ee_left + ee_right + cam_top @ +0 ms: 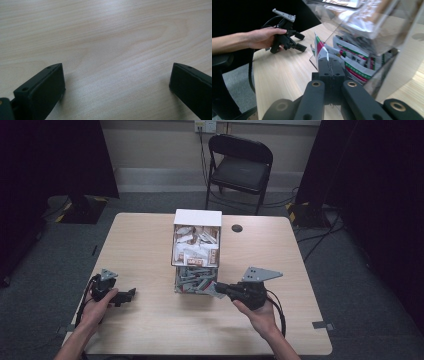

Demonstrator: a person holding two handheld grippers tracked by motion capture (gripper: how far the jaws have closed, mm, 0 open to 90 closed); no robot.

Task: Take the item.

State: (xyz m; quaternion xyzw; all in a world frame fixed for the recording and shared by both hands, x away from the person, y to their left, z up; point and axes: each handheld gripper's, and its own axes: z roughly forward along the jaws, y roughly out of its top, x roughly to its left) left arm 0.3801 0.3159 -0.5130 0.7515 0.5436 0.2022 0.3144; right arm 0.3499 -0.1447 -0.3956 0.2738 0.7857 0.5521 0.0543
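A clear two-tier dispenser box [197,251] with a white lid stands mid-table. Its upper tier holds white-and-brown packets, and its open lower tier [362,65] holds several green, red and white sachets. My right gripper [220,289] [329,61] is at the lower tier's right front corner. It is shut on one sachet [320,48], which sticks up from between the pressed pads. My left gripper [131,295] [116,75] rests low over the bare table near the left front. Its jaws stand wide open with nothing between them. It also appears in the right gripper view [299,41], held in a hand.
The wooden table [150,330] has bare room at the front and on both sides of the box. A small black round disc [237,228] lies behind the box at the right. A black folding chair [240,165] stands beyond the far edge.
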